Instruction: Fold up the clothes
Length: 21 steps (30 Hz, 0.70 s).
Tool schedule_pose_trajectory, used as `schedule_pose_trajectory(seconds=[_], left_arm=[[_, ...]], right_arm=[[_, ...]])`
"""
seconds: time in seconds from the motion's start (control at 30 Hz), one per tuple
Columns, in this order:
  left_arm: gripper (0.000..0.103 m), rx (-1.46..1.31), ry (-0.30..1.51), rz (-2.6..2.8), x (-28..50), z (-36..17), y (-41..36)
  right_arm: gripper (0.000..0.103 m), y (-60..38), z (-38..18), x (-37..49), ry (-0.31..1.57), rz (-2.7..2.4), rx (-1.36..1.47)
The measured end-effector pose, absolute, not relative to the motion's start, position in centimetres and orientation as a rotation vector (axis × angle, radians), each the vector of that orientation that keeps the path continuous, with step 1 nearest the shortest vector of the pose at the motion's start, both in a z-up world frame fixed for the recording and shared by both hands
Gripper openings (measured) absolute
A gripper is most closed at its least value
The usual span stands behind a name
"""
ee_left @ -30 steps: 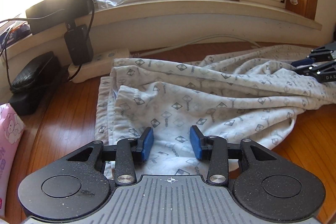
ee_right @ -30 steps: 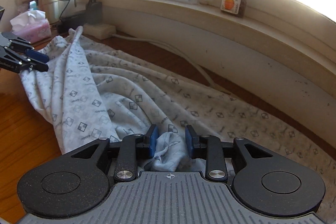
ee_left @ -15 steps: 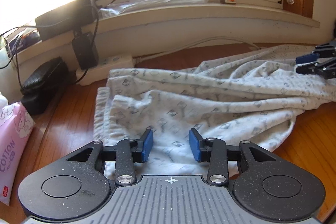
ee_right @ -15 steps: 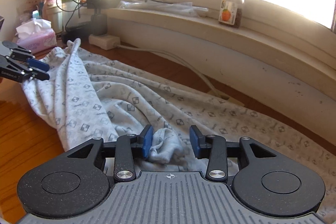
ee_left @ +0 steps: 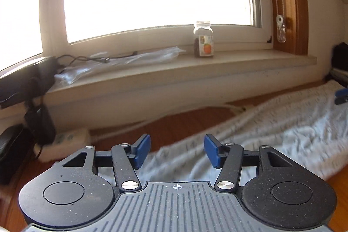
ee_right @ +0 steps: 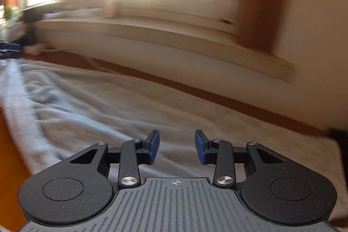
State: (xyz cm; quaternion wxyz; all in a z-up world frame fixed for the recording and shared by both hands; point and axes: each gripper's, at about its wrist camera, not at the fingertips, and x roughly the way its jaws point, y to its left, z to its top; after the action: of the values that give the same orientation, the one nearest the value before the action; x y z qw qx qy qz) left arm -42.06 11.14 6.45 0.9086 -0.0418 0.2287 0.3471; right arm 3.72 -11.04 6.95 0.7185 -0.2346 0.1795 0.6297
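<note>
A pale grey patterned garment (ee_left: pixel 271 134) lies spread and rumpled over the wooden table, blurred by motion in both views. My left gripper (ee_left: pixel 177 145) hovers above the garment's left end. Its jaws are opening and nothing is between the blue pads. My right gripper (ee_right: pixel 176 142) hovers over the garment (ee_right: pixel 108 105) near its right part. Its jaws are closing a little, with a clear gap and no cloth between them. The right gripper's blue tip (ee_left: pixel 341 96) shows at the right edge of the left wrist view. The left gripper (ee_right: pixel 8 50) appears at the far left of the right wrist view.
A window sill runs along the back with a glass jar (ee_left: pixel 203 41) and a clear plastic bag (ee_left: pixel 121 60) on it. A white power strip (ee_left: pixel 67 140), black adapters and cables sit at the left. Bare wooden table (ee_left: pixel 184 123) lies between garment and wall.
The right gripper let go of the fold of cloth it pinched and swung right and up. The left gripper tilted up off the cloth and its jaws spread wider.
</note>
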Motion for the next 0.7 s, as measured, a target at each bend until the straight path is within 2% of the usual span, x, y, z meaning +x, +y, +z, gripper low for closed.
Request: schedule_pose_trajectory(seconds=[0.13, 0.3, 0.4, 0.7], left_arm=[[0.059, -0.083, 0.519, 0.711, -39.3, 5.1, 13.7], [0.059, -0.123, 0.545, 0.658, -39.6, 3.3, 15.4], [0.059, -0.147, 0.557, 0.624, -40.2, 2.8, 15.8], [0.059, -0.206, 0.602, 0.566, -41.2, 2.2, 16.2]], right_arm=[[0.037, -12.5, 5.9, 10.3, 0.460, 1.227, -0.474], [0.038, -14.6, 4.0, 15.0, 0.542, 1.119, -0.449], [0.038, -16.3, 3.5, 16.3, 0.572, 1.165, -0.374], [0.038, -20.0, 3.7, 16.1, 0.568, 1.159, -0.411]])
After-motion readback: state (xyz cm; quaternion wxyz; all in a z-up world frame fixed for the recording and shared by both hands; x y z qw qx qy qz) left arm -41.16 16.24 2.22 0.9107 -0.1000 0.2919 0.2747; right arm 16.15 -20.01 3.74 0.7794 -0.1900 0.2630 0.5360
